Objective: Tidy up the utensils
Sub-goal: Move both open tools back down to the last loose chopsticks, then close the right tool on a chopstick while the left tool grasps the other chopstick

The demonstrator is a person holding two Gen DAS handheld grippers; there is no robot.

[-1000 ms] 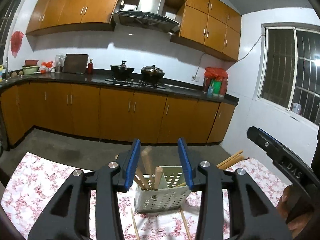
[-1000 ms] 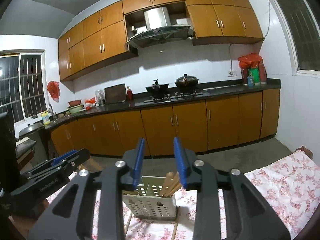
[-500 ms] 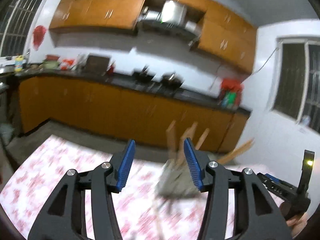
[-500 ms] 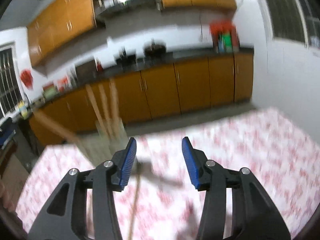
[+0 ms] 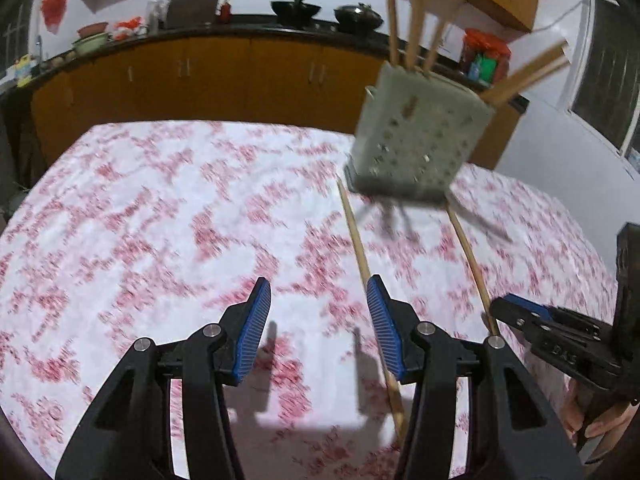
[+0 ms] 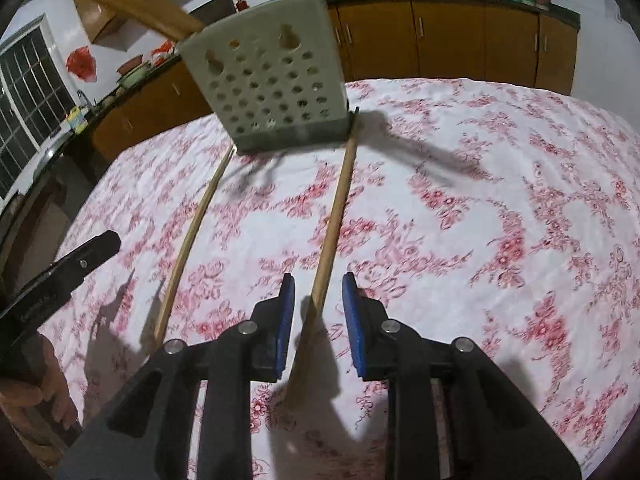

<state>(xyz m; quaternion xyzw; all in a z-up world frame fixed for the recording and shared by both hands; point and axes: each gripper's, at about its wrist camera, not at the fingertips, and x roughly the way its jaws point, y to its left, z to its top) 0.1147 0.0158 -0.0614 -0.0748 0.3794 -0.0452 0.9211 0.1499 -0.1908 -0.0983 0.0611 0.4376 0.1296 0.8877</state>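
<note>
A pale perforated utensil holder [image 5: 416,148] [image 6: 272,80] stands on the floral tablecloth with several wooden chopsticks upright in it. Two loose chopsticks lie on the cloth in front of it. My left gripper [image 5: 318,312] hangs open low over the cloth; the left chopstick [image 5: 354,232] [image 6: 188,240] runs under its right finger [image 5: 382,328], with nothing between the pads. My right gripper [image 6: 318,304] is closing around the near end of the other chopstick [image 6: 334,216] [image 5: 470,264], which lies between its blue pads without touching them.
The table [image 6: 500,184] carries a white cloth with red flowers and drops off at its far edge. Behind it run orange kitchen cabinets [image 5: 208,76] and a dark counter with pots. A hand [image 6: 24,396] holds the left gripper's handle.
Both grippers have dropped and tilted down from facing the kitchen to looking at the tablecloth. The holder now sits high in each view. The right jaws stand narrower than half a second ago.
</note>
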